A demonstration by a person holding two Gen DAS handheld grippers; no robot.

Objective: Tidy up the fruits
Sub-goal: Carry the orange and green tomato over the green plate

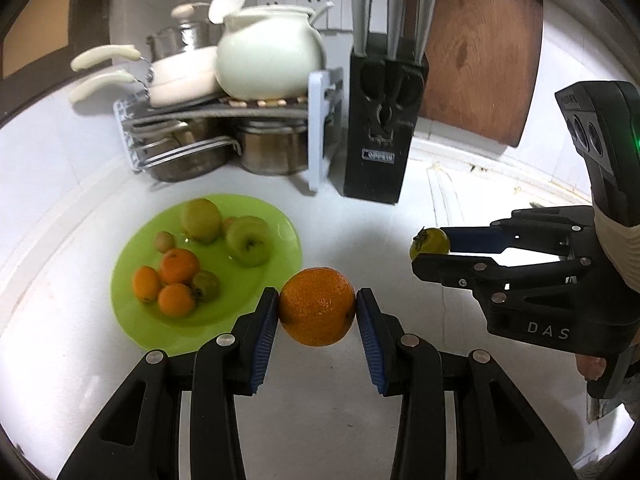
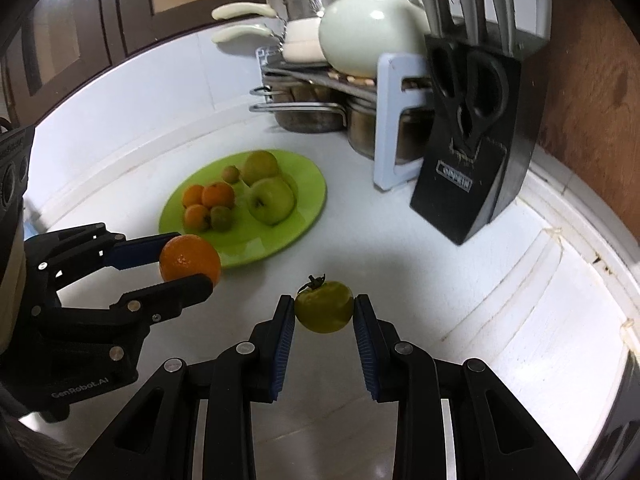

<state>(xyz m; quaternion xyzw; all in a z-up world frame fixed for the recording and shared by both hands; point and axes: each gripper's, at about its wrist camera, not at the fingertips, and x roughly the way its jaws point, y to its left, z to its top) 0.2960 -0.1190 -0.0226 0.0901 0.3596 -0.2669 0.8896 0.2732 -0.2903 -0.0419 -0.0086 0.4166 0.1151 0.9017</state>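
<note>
My left gripper (image 1: 317,306) is shut on an orange (image 1: 317,306), held above the white counter just right of the green plate (image 1: 276,216). The plate holds two green apples (image 1: 247,240), several small oranges (image 1: 179,266) and small greenish fruits. My right gripper (image 2: 324,307) is shut on a small yellow-green persimmon-like fruit (image 2: 324,306) with a dark stem. The right gripper (image 1: 430,245) also shows in the left wrist view with its fruit (image 1: 430,242). The left gripper (image 2: 188,260) with the orange (image 2: 190,258) shows in the right wrist view, near the plate (image 2: 308,176).
A black knife block (image 1: 378,128) with scissors stands behind the plate. A dish rack (image 1: 224,136) with pots and a white teapot (image 1: 268,56) is at the back. A wooden cutting board (image 1: 480,48) leans on the wall. The counter edge (image 2: 600,280) curves at right.
</note>
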